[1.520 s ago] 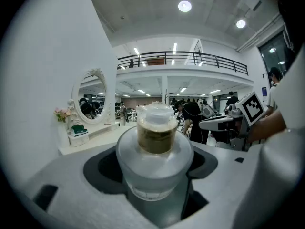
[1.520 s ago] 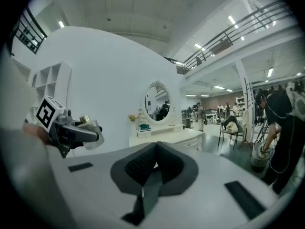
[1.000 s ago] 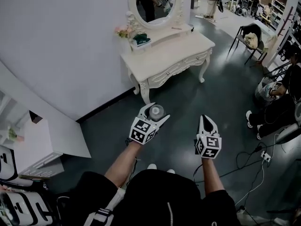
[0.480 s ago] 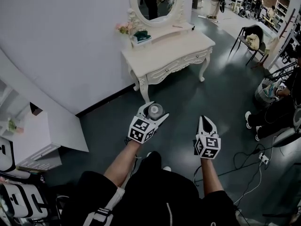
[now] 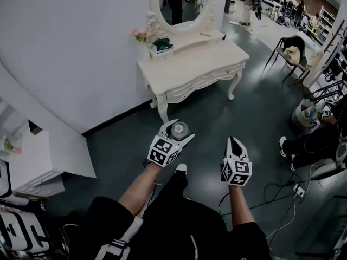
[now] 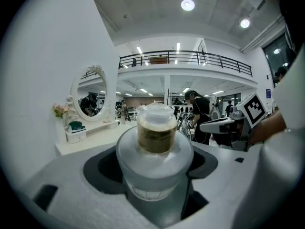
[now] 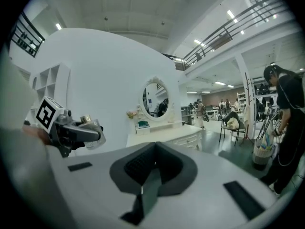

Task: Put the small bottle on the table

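A small clear bottle [image 5: 180,129] with a pale cap stands upright between the jaws of my left gripper [image 5: 178,130], which is shut on it above the dark floor. In the left gripper view the small bottle [image 6: 155,149] fills the middle, its neck brownish, and my left gripper [image 6: 155,175] clasps its body. My right gripper [image 5: 233,143] is shut with nothing in it, level with the left one; in its own view my right gripper [image 7: 155,168] has its jaws pressed together. The white dressing table [image 5: 187,64] with an oval mirror stands ahead against the wall.
A teal item on a small box [image 5: 162,46] and pink flowers [image 5: 142,34] sit at the table's back left. A white shelf unit [image 5: 32,161] is at the left. A chair [image 5: 291,47], a seated person [image 5: 320,140] and floor cables [image 5: 287,191] are at the right.
Both grippers and the view have drifted slightly toward the table; the bottle stays in the left gripper. A foot has stepped forward below.
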### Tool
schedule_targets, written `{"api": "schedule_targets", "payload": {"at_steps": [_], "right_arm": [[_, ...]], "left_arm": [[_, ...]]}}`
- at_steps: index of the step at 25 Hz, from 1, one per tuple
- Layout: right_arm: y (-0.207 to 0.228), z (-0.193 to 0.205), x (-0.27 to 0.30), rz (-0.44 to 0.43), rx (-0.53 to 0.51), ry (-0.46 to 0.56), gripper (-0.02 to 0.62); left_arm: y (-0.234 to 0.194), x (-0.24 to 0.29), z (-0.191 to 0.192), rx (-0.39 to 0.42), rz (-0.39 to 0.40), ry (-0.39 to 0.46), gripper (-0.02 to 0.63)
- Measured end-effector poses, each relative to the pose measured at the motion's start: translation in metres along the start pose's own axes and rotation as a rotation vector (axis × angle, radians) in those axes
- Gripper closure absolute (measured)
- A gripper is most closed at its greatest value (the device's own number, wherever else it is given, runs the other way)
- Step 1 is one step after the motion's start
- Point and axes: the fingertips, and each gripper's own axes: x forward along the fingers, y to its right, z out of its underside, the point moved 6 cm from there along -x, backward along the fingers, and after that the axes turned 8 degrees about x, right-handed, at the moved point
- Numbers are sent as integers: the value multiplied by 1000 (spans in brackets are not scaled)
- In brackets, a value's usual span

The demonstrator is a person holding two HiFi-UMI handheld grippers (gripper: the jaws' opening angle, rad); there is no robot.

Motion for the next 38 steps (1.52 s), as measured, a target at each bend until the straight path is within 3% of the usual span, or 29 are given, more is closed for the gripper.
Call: {"api": "schedule_targets", "payload": {"at_steps": [15, 22, 30, 38], "right_arm": [[18, -58, 179, 33, -24, -11, 594], [27, -64, 229, 52, -40, -34, 594], [66, -71, 297, 44, -5, -39, 594], [142, -114, 386, 1, -5, -47, 594]], "left_arm": [[-150, 128, -17, -2, 55, 19, 261], [-191, 167, -13, -6, 83, -1, 261], [-223, 232, -9, -16, 87, -31, 261], [-260, 334, -34, -41, 42, -44, 261]]}}
